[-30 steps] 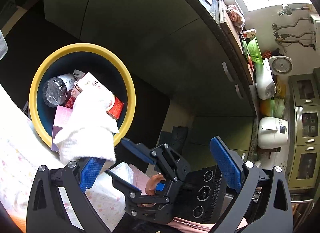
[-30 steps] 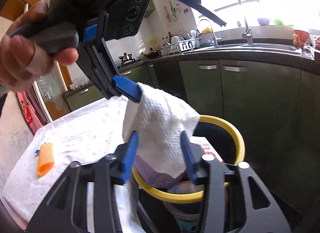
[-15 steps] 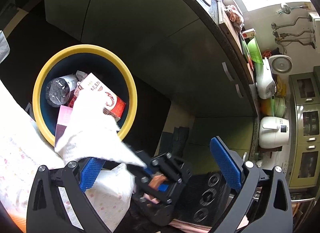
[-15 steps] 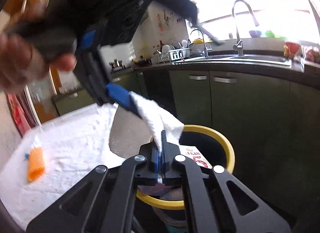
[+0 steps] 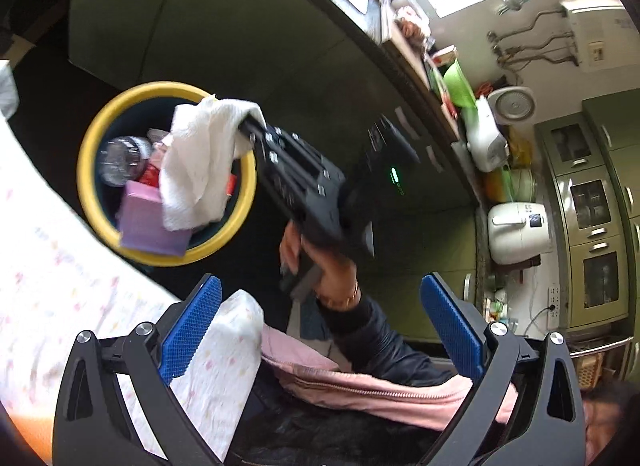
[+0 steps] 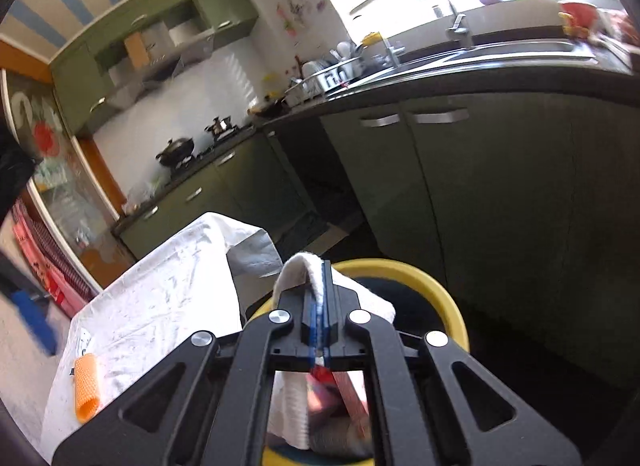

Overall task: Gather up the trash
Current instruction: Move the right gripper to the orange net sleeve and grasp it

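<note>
At left of frame, a round yellow-rimmed bin holds a purple box and clear bottle; the right gripper pinches a crumpled white paper towel above it, while the left gripper is spread empty.

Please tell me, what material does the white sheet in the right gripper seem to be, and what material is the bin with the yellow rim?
The white sheet looks like soft, matte paper towel: its surface is quilted and it hangs limp from the shut right gripper. It could also be thin cloth. The bin seems to be moulded plastic: its yellow rim is smooth, evenly coloured and slightly glossy.
</note>
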`<move>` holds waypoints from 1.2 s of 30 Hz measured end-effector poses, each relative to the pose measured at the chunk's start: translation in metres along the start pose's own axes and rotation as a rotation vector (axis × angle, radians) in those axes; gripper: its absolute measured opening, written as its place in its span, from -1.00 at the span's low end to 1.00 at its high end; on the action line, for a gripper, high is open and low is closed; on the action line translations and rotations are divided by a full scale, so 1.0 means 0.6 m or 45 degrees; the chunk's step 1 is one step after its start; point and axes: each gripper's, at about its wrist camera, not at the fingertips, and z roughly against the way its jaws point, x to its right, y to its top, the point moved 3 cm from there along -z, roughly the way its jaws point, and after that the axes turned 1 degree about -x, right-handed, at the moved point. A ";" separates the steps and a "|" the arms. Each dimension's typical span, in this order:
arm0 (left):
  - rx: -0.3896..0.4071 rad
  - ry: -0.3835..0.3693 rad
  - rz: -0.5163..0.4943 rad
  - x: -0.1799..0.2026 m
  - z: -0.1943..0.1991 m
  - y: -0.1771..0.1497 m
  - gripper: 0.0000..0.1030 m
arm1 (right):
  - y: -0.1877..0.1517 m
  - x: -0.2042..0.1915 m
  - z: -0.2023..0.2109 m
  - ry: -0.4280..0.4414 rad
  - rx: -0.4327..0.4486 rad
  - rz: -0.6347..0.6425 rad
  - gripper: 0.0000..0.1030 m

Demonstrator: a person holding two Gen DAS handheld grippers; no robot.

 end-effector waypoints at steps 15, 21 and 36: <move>0.676 0.286 -0.013 -0.059 0.250 -0.319 0.91 | -0.065 0.004 -0.016 -0.313 -0.477 0.152 0.14; 1.036 0.688 0.027 -0.083 0.313 -0.483 0.91 | -0.032 -0.131 0.050 -0.085 -0.408 0.354 0.19; 1.219 1.345 0.274 -0.150 0.305 -0.692 0.91 | -0.240 -0.580 -0.090 0.578 -0.920 1.123 0.53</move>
